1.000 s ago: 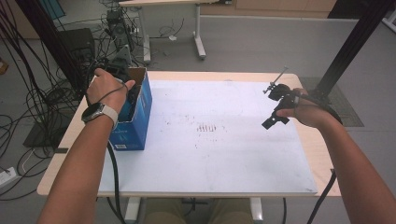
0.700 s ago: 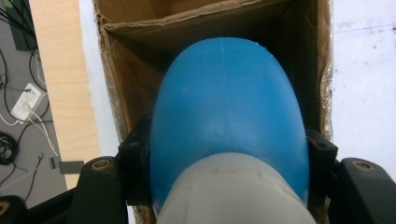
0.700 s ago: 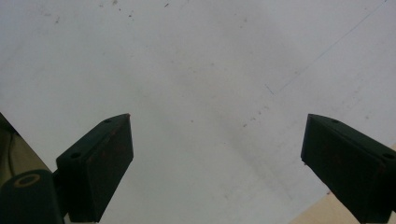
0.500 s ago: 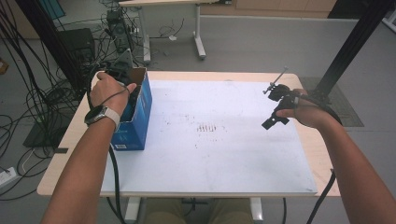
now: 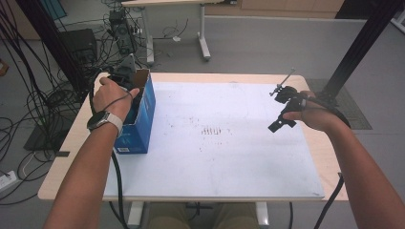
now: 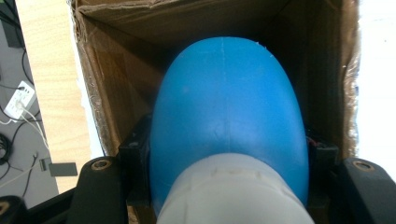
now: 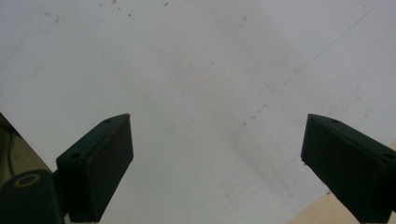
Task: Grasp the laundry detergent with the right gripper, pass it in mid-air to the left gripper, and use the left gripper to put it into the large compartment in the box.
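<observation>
covering the wooden table (image 5: 71, 157), a white sheet (image 5: 224, 157); grey floor (image 5: 267, 43).

Between my left gripper's (image 6: 224, 186) black jaws a bright blue, grey-white-ended object (image 6: 226, 126) is showing, inside a brown-lined, blue-sided cardboard box (image 5: 143, 114). Beneath my right gripper's (image 7: 217, 158) black jaws, the white, brown-speckled sheet (image 7: 196, 70) is showing.

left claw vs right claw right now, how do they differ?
The left claw is shut on a blue rounded object; the right claw is open with nothing between its jaws. The left claw is at the mouth of the cardboard box at the table's left edge; the right claw is above the bare white sheet at the right. Both are hand-held.
</observation>
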